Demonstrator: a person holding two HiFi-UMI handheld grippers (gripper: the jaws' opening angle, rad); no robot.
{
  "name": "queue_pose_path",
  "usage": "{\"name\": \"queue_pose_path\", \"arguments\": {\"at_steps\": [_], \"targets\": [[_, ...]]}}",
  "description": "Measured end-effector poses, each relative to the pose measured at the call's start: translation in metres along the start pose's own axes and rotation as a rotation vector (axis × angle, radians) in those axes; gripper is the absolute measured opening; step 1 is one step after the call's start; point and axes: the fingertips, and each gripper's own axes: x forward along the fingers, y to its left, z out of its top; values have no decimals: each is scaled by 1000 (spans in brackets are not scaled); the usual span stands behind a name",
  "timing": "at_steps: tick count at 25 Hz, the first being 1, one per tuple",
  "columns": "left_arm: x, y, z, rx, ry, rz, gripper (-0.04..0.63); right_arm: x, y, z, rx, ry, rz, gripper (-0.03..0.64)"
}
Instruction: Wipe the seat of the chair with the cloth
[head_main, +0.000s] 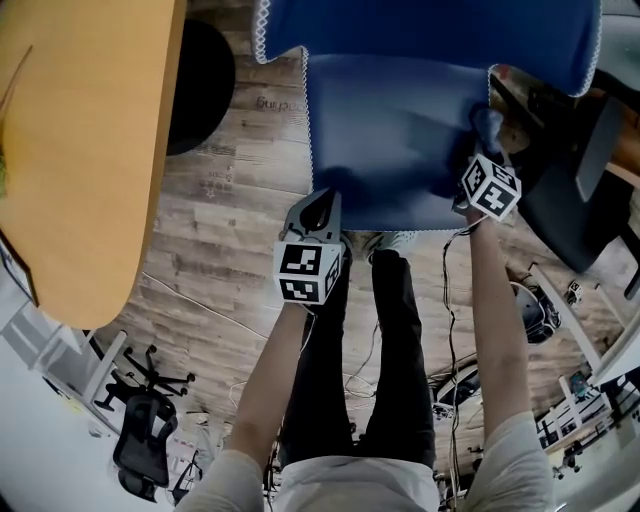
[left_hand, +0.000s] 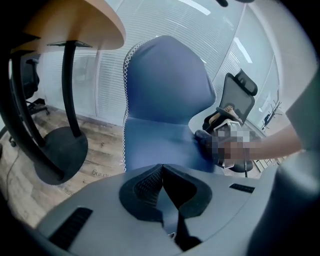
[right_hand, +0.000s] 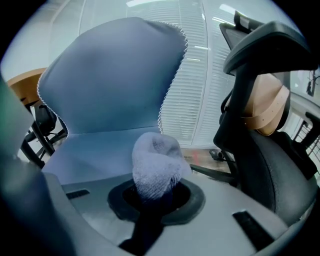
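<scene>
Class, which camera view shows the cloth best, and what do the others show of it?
The right gripper view: the cloth fills the centre, bunched between the jaws, weave visible. The head view shows only a small dark wad at the right edge of the seat; the left gripper view, a dim lump there.

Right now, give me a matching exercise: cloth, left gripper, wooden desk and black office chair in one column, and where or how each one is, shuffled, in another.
1 cloth
2 left gripper
3 wooden desk
4 black office chair

A left of the blue chair
B bunched in the right gripper
C shut, empty, by the front corner of the seat
D right of the blue chair

Pairs: 1-B, 2-C, 3-A, 4-D
</scene>
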Motion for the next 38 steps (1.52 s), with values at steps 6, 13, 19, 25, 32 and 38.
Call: {"name": "queue_pose_path", "arguments": {"at_steps": [6, 13, 19, 25, 32, 38], "targets": [[-6, 18, 1, 27, 15, 5, 26, -6, 12, -3, 3, -8, -4, 49], [-6, 41, 1, 38, 14, 27, 26, -14, 38, -10, -61, -14, 36, 49], [-5, 43, 4, 43, 13, 16, 26, -21, 77, -17, -78, 6, 101, 49], [-9, 44, 4, 43, 12, 7, 26, -29, 126, -25, -153, 26, 182, 49], [-15, 53, -1, 25, 1, 12, 26, -33, 151, -32, -125, 37, 197, 49], [-22, 55, -5, 12, -5, 7, 26, -38, 175, -36, -96, 54, 221, 49]]}}
